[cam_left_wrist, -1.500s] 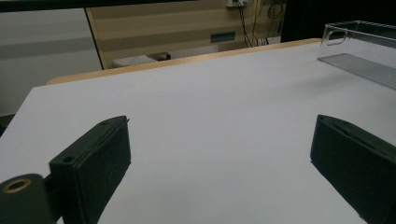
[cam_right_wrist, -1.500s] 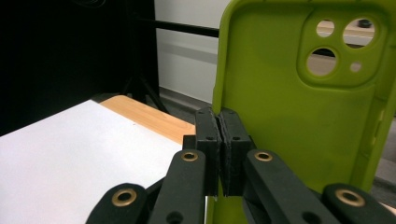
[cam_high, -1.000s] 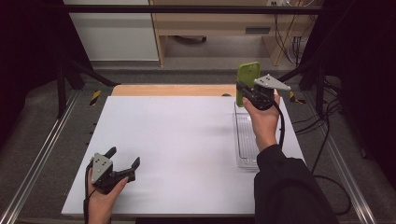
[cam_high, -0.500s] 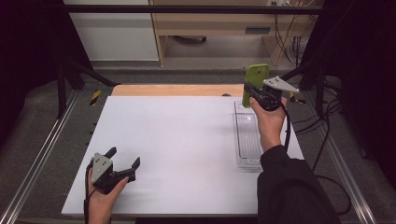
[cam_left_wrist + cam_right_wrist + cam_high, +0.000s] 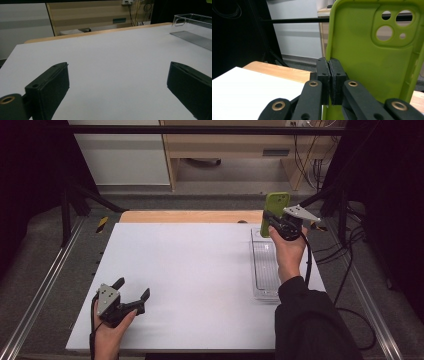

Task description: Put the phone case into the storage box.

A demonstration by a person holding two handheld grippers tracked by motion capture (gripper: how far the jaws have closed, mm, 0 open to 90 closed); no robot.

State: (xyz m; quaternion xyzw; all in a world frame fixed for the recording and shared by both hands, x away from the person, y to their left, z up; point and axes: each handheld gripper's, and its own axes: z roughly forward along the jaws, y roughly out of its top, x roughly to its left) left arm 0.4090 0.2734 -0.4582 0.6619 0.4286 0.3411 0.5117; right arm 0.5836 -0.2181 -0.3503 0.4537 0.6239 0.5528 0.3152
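The green phone case (image 5: 276, 210) is held upright in the air above the far right corner of the bench (image 5: 200, 280), over the far end of the clear tray (image 5: 265, 270). The right gripper (image 5: 274, 221) pinches its left edge, jaws pressed together on it; right hand raised, forearm stretched fwd. The left gripper (image 5: 131, 295) rests near the front left corner, jaws spread wide w/ nothing between them, hand low on the bench.

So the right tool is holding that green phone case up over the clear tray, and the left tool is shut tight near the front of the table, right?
Not quite: the left tool is open, its jaws standing wide apart in the left gripper view. The rest holds: the right tool grips the green phone case above the clear tray.
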